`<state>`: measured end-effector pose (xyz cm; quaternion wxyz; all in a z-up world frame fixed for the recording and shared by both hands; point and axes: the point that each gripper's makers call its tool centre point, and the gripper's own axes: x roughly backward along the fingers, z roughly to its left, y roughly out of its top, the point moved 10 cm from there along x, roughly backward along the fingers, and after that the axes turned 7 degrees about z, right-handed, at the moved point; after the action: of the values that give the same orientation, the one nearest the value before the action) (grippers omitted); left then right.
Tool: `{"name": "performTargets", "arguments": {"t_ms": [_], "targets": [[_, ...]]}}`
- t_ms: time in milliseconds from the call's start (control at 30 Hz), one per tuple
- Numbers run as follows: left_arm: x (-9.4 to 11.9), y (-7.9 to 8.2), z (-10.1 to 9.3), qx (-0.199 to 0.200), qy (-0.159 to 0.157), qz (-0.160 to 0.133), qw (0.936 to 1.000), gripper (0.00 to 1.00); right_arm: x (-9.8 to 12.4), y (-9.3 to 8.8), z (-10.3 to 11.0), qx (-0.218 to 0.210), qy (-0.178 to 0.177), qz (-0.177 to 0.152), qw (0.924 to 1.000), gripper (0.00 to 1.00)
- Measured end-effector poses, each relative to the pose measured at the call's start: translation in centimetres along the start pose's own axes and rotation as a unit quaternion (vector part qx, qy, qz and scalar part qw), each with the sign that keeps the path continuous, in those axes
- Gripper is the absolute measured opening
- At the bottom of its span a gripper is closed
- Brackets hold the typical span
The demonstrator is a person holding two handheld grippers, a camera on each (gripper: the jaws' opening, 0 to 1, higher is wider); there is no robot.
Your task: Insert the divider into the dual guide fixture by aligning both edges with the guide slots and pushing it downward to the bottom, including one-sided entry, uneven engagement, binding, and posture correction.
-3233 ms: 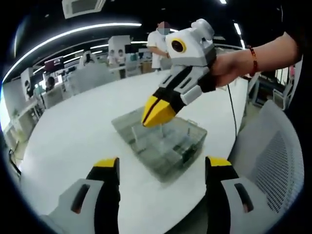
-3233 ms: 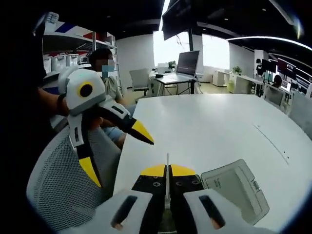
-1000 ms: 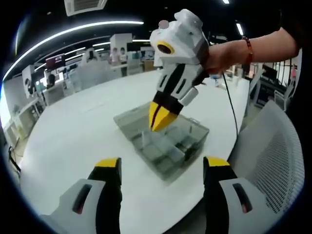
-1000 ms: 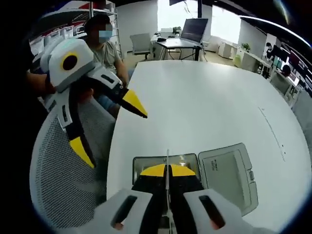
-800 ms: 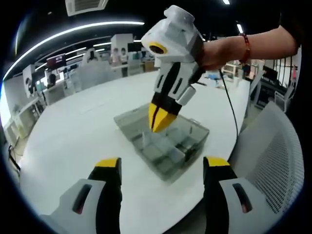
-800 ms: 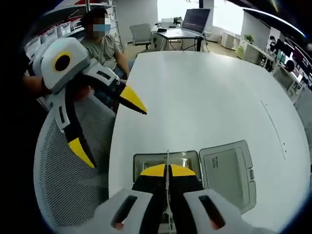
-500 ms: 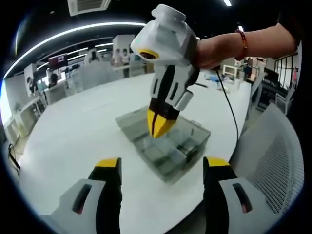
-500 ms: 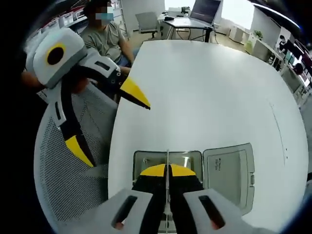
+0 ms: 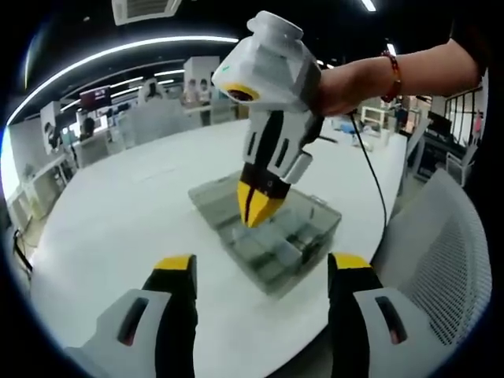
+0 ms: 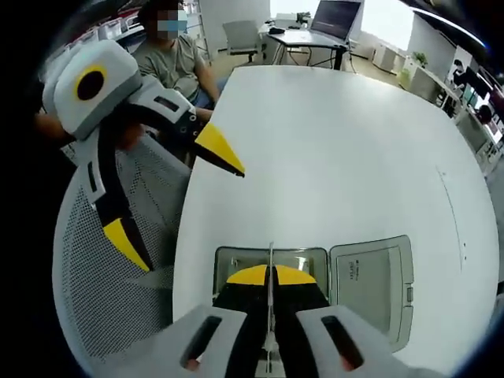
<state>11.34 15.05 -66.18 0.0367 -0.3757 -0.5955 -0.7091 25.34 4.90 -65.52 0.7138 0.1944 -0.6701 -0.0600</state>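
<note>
A clear plastic compartment box (image 9: 272, 240) lies on the white table (image 9: 126, 213), its lid (image 10: 372, 287) folded open flat beside the tray (image 10: 236, 260). My right gripper (image 9: 256, 211), held by a hand, points steeply down with its yellow tips just over the tray's compartments. In the right gripper view it (image 10: 270, 276) is shut on a thin clear divider (image 10: 270, 253), seen edge-on above the tray. My left gripper (image 9: 261, 264) is open and holds nothing, hanging back at the near table edge; it also shows, open (image 10: 172, 197), over the chair.
A grey mesh chair (image 9: 437, 252) stands at the table's edge beside the box. A black cable (image 9: 376, 185) runs from the right gripper across the table. A person (image 10: 169, 55) sits at the far side, with desks behind.
The right gripper has swung from a slant to nearly upright and dropped closer to the box, still shut on the divider. The left gripper has stayed open and in place.
</note>
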Motion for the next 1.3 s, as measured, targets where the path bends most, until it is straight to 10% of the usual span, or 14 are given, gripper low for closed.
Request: {"name": "performTargets", "arguments": {"t_ms": [1300], "targets": [[-0.1,-0.1,0.1,0.002,-0.001,0.005,1.0000,0.66,-2.9,-0.8,-0.3,0.003,0.006,0.027,0.9996,0.00]]}}
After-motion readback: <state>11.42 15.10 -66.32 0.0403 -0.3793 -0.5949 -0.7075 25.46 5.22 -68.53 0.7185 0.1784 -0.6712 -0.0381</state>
